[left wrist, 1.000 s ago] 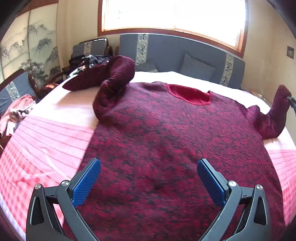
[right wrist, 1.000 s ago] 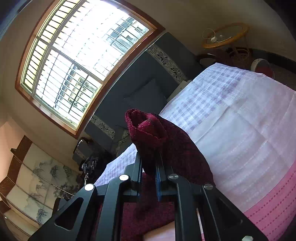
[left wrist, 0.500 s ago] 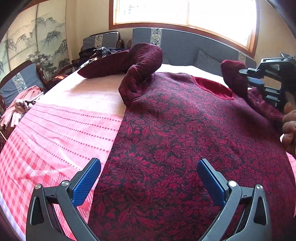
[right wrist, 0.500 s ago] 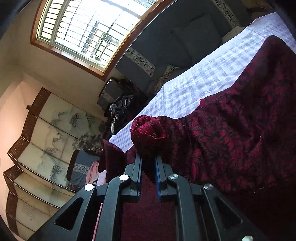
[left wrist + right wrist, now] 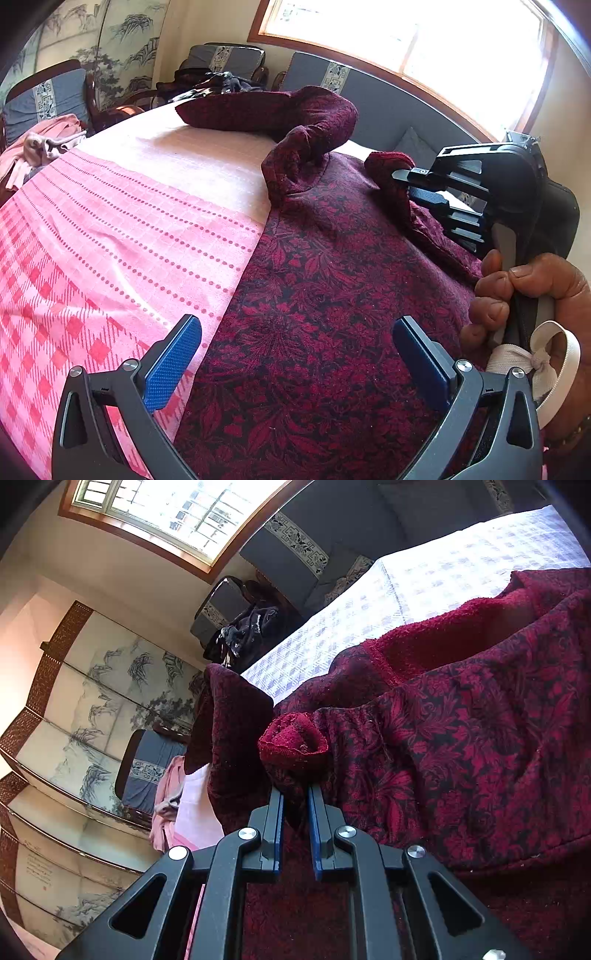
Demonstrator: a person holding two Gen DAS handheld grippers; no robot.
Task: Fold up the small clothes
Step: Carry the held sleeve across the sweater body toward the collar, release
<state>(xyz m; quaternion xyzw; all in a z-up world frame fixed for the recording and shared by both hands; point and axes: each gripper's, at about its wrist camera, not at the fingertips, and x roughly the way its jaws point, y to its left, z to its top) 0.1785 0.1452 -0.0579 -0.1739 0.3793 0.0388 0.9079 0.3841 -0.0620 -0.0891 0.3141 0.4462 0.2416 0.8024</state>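
1. The right gripper (image 5: 295, 794) pinches the sleeve cuff (image 5: 293, 744), carried over the sweater (image 5: 332, 295) body.
2. The left gripper (image 5: 295, 354) hovers spread; the other sleeve (image 5: 288, 114) lies at eleven o'clock, nearer it.

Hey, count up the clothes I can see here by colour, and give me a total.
Dark red: 1, the sweater spread on the bed, one sleeve clamped in the right gripper.
Pink: 1, a bundle at the bed's edge.
Black: 1 pile on a chair; items in it cannot be told apart.
Total: 3
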